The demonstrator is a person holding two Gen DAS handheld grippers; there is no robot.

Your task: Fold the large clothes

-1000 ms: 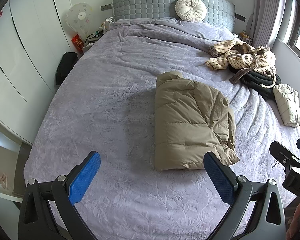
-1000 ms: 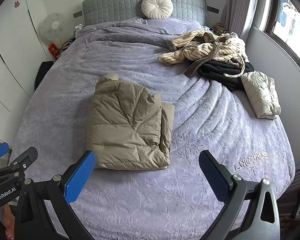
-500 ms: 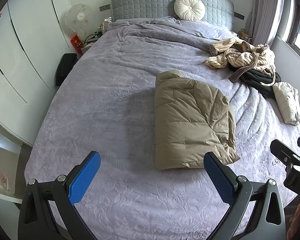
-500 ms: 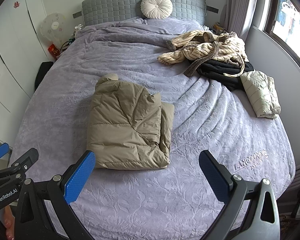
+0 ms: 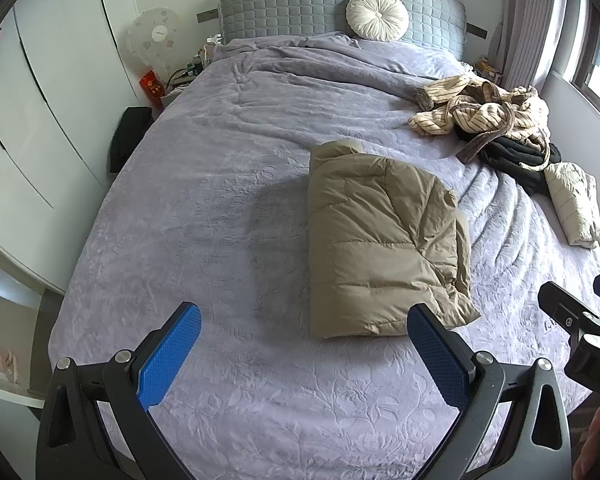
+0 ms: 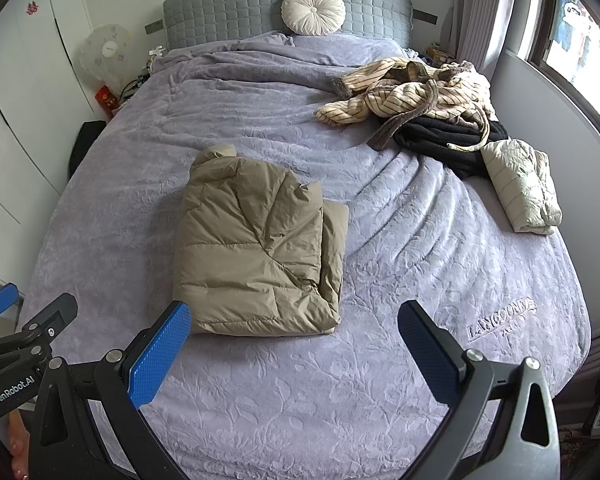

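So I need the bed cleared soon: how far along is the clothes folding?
Done: the tan puffer jacket and the small cream quilted jacket lie folded on the purple bedspread. In hand: nothing; the left tool and right tool are open and empty. Left: the striped cream robe and black garment, heaped unfolded.

The bed [image 6: 380,380] is covered by a lilac embossed bedspread [image 5: 204,208]. A tan puffer jacket [image 6: 256,248] is laid folded near its middle. Toward the window side a heap is seen — a striped robe [image 6: 412,94] over black clothing [image 6: 448,136] — with a folded cream jacket [image 6: 520,186] just beside it. A round cushion [image 6: 313,10] is propped at the headboard.
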